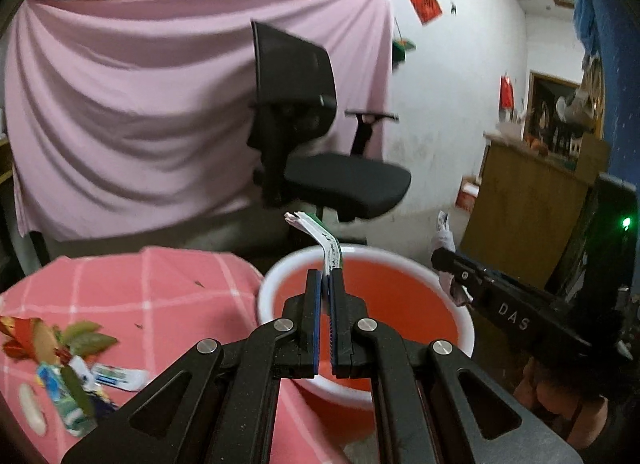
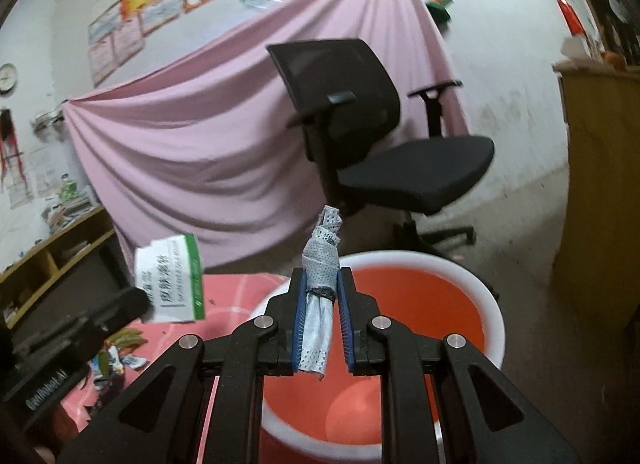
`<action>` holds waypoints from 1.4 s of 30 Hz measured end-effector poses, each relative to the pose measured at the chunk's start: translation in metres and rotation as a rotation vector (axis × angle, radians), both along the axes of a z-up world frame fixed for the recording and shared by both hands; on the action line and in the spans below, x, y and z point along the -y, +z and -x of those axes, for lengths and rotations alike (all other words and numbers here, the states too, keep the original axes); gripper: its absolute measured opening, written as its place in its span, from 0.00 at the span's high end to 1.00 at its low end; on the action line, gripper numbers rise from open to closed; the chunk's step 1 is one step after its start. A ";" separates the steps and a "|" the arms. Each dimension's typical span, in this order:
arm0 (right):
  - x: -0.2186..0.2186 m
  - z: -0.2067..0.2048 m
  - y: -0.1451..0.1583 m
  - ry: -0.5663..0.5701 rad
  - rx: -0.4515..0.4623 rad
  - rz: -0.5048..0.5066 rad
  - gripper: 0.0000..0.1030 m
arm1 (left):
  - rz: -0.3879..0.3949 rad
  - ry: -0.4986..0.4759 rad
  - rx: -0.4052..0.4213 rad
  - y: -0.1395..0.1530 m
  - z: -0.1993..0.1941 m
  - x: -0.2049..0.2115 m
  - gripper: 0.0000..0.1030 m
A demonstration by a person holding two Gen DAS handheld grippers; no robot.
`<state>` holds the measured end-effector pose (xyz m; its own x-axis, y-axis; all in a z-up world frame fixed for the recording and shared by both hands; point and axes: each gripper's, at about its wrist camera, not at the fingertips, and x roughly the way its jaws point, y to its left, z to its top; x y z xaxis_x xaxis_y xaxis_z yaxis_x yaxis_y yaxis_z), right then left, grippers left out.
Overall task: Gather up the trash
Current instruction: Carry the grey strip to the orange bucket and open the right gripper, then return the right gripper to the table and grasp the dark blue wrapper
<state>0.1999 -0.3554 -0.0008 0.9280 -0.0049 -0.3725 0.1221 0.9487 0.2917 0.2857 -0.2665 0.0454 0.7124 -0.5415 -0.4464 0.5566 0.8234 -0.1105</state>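
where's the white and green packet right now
The white and green packet is pinched in the left gripper, held above the red basin; in the right wrist view it shows at left, beside the pink tablecloth.

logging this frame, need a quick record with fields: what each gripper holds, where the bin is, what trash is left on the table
left gripper: shut on a flat white and green packet, held above the bin
right gripper: shut on a twisted grey perforated wrapper, held above the bin
bin: orange basin with a white rim, beside the table, nothing visible inside
table: pink checked cloth
trash left: heap of wrappers and leaves on the cloth
background: black office chair, pink sheet
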 end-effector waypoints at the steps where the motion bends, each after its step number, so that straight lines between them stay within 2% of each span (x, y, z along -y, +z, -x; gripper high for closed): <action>1: 0.003 0.000 -0.003 -0.004 -0.016 -0.008 0.86 | -0.010 -0.003 -0.010 -0.003 -0.001 0.001 0.98; 8: 0.025 -0.003 -0.018 -0.035 -0.107 -0.091 0.84 | -0.098 -0.005 -0.090 -0.019 -0.003 0.019 0.98; 16: 0.034 0.001 -0.023 -0.045 -0.139 -0.142 0.84 | -0.127 -0.006 -0.106 -0.024 0.006 0.018 0.98; 18: 0.033 0.001 -0.022 -0.048 -0.141 -0.143 0.82 | -0.131 0.000 -0.106 -0.025 0.005 0.018 0.98; 20: 0.032 0.002 -0.022 -0.050 -0.140 -0.145 0.72 | -0.133 0.009 -0.108 -0.025 0.003 0.018 0.98; 24: 0.031 0.001 -0.020 -0.057 -0.137 -0.145 0.70 | -0.135 0.028 -0.104 -0.024 0.004 0.011 0.97; 27: 0.030 0.002 -0.019 -0.057 -0.132 -0.142 0.64 | -0.135 0.044 -0.102 -0.022 0.006 0.005 0.95; 30: 0.027 0.004 -0.017 -0.057 -0.114 -0.135 0.58 | -0.131 0.059 -0.094 -0.019 0.008 -0.002 0.86; 32: 0.025 0.005 -0.015 -0.056 -0.101 -0.127 0.55 | -0.125 0.072 -0.080 -0.016 0.011 -0.008 0.69; 34: 0.022 0.006 -0.012 -0.056 -0.083 -0.114 0.52 | -0.107 0.096 -0.055 -0.010 0.016 -0.019 0.61; 36: 0.017 0.007 -0.008 -0.051 -0.066 -0.095 0.49 | -0.092 0.121 -0.038 -0.004 0.020 -0.031 0.59; 38: 0.011 0.008 -0.003 -0.046 -0.047 -0.072 0.28 | -0.076 0.144 -0.028 0.001 0.023 -0.043 0.55; 42: -0.008 0.012 0.008 -0.022 0.021 -0.020 0.22 | -0.015 0.214 0.000 0.010 0.032 -0.078 0.46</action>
